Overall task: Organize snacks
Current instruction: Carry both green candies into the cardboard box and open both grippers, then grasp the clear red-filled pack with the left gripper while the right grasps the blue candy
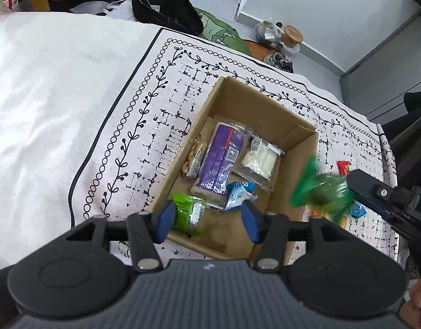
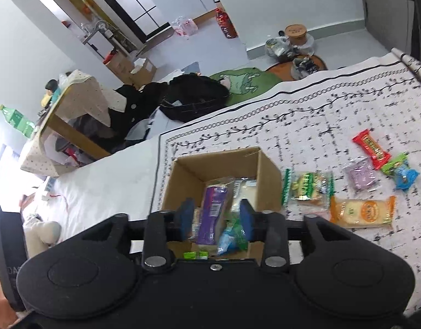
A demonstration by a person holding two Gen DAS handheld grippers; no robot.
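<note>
step: dropping snacks into cardboard box (image 1: 265,115) | left gripper (image 1: 209,219) released, green packet (image 1: 188,213) by its left pad | right gripper (image 2: 217,219) released over box | orange packet (image 2: 361,212) at 3 o'clock, long axis 9-3, right hand nearer

A cardboard box (image 2: 221,164) stands on a patterned cloth (image 2: 333,115) spread over a bed (image 1: 46,96). In the box lie several packets: a long bar packet (image 1: 220,161) in the middle, a nut packet (image 1: 194,156) to its left against the wall, a flat packet (image 1: 261,159) to its right. In the right wrist view, more snacks (image 2: 361,211) lie on the cloth to the right of the box, apart from it. Behind the bed, bags (image 2: 196,96) and a mat (image 2: 243,81) lie on the floor
</note>
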